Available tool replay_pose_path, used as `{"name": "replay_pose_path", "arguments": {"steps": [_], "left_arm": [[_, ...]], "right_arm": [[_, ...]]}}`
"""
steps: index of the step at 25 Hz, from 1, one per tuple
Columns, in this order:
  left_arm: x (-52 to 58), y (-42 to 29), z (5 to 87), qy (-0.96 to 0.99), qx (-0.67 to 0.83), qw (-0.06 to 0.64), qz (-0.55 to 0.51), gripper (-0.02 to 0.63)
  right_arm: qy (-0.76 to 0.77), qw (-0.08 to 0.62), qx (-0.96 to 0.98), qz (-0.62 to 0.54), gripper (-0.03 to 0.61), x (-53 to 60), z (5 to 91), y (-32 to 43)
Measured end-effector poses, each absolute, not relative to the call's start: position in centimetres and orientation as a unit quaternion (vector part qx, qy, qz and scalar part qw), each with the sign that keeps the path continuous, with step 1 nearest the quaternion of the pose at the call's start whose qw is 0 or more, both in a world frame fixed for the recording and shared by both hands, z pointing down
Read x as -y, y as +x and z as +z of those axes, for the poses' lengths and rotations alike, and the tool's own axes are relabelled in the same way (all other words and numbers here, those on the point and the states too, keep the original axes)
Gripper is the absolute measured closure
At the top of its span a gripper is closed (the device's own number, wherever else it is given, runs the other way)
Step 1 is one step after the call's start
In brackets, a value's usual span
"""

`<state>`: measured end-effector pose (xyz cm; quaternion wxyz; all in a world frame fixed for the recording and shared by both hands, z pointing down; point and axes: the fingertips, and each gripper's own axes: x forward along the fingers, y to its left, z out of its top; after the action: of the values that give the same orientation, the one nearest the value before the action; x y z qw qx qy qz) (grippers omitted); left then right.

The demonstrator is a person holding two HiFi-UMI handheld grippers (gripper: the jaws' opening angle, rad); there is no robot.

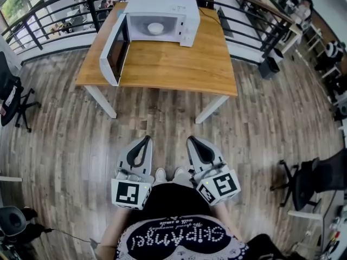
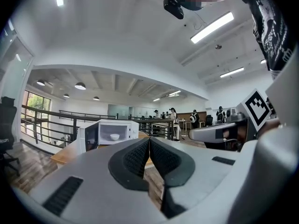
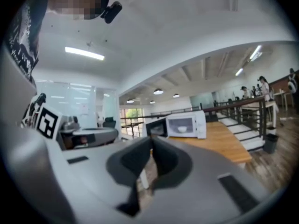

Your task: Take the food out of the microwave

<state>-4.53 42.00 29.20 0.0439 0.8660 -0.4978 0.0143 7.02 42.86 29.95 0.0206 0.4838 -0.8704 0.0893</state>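
Observation:
A white microwave (image 1: 157, 19) stands at the far side of a wooden table (image 1: 179, 64), its door (image 1: 115, 50) swung wide open to the left. A white bowl (image 1: 155, 28) sits inside the cavity; the bowl (image 2: 114, 136) and the bowl (image 3: 182, 129) also show in both gripper views. My left gripper (image 1: 146, 140) and right gripper (image 1: 191, 141) are held close to my body, well short of the table, above the floor. Both are shut with nothing between the jaws. The left gripper (image 2: 149, 141) and right gripper (image 3: 151, 149) point toward the microwave.
A black railing (image 1: 65, 7) runs behind the table, with a drop beyond it. Office chairs stand at the left (image 1: 13, 99) and right (image 1: 306, 180). Wood plank floor (image 1: 162, 140) lies between me and the table. People stand far off in the background.

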Motion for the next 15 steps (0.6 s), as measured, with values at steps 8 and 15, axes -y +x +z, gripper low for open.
{"name": "replay_pose_path", "arguments": {"steps": [8,15], "left_arm": [[-41.5,-5.7,29.2,0.864,0.501,0.054,0.01,0.58],[-41.2,-6.4,30.4,0.861,0.505,0.057,0.026,0.58]], "right_arm": [[0.477,0.038,0.875,0.069,0.54,-42.5,29.7,5.7],[0.483,0.053,0.872,0.059,0.54,-42.3,29.8,6.3]]}}
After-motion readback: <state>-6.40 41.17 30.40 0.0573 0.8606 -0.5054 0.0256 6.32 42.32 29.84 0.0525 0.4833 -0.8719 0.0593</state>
